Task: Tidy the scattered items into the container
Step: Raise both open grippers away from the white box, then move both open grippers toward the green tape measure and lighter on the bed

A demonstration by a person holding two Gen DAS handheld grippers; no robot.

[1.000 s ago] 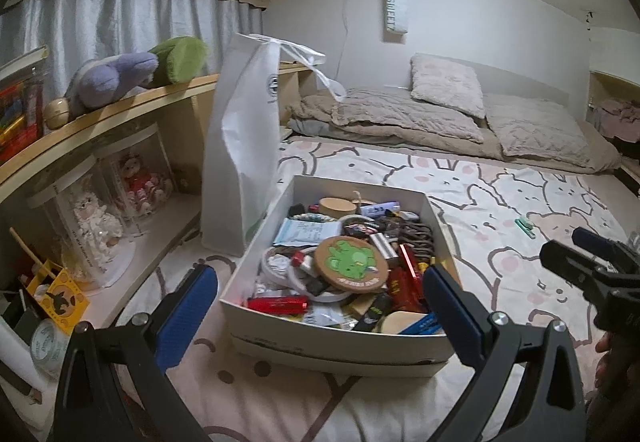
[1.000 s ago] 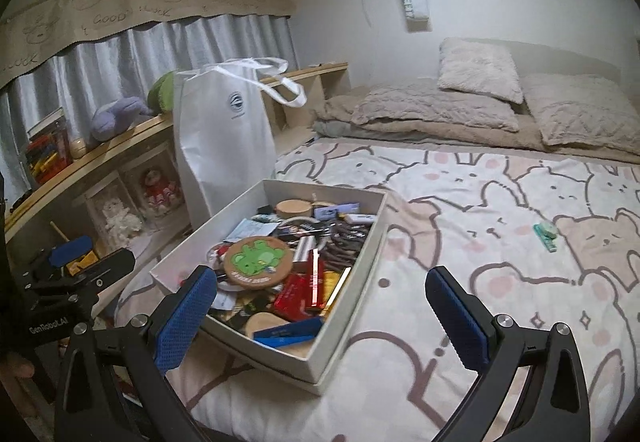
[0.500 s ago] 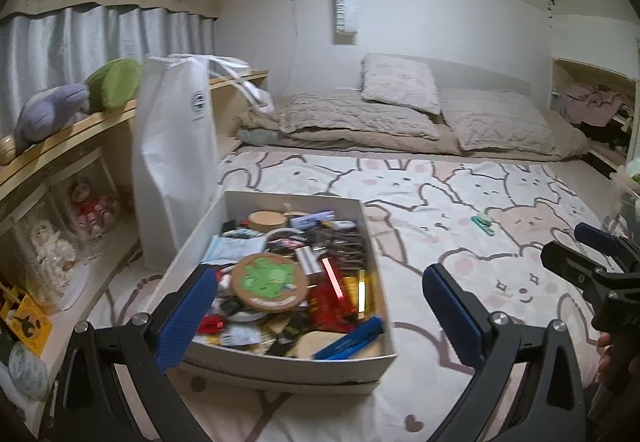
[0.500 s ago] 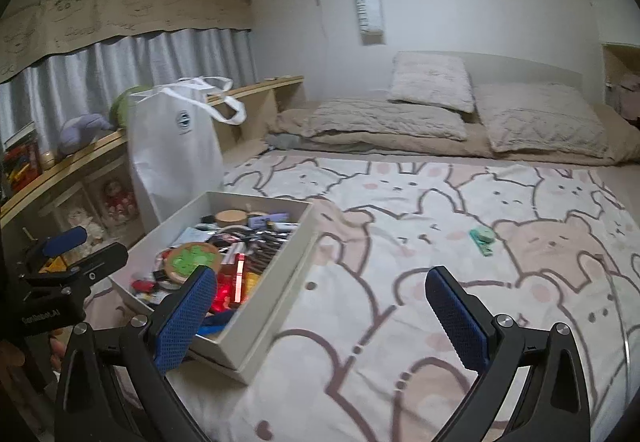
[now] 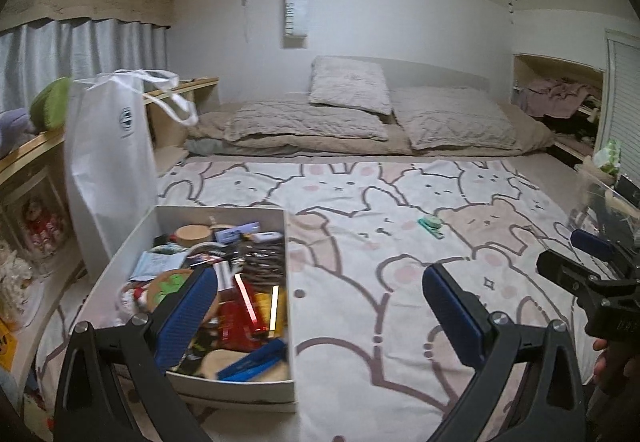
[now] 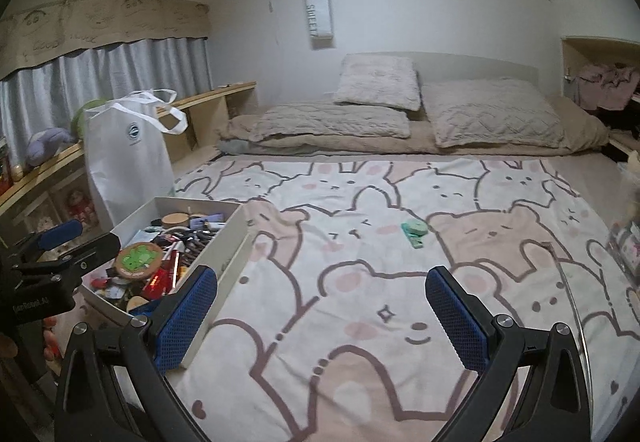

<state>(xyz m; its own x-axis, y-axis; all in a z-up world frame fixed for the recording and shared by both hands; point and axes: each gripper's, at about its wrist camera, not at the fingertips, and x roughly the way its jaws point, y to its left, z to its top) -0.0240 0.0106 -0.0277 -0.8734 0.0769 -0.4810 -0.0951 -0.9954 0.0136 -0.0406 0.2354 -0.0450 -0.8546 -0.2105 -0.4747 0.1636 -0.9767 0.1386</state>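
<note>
A white cardboard box point(image 5: 286, 326) point(image 6: 236, 242) full of several small items lies on the bed cover at the left. A small green item point(image 5: 431, 227) point(image 6: 415, 233) lies alone on the patterned cover, well beyond both grippers. My left gripper point(image 5: 320, 316) hangs open over the box's right wall, its left pad above the box's contents. My right gripper point(image 6: 322, 316) is open and empty above bare cover, to the right of the box. Each gripper shows at the edge of the other's view, the right gripper point(image 5: 592, 266) and the left gripper point(image 6: 60, 246).
A white tote bag point(image 5: 108, 170) point(image 6: 128, 158) stands behind the box against a wooden shelf point(image 6: 44, 166) with plush toys. Pillows point(image 5: 352, 106) and a folded quilt lie at the bed's head. A clear plastic object point(image 5: 604, 194) sits at the right edge.
Both views have swung to the right: the box has slid toward the left of each frame, and the green item and the right side of the bed have come into fuller view. Both grippers stay open.
</note>
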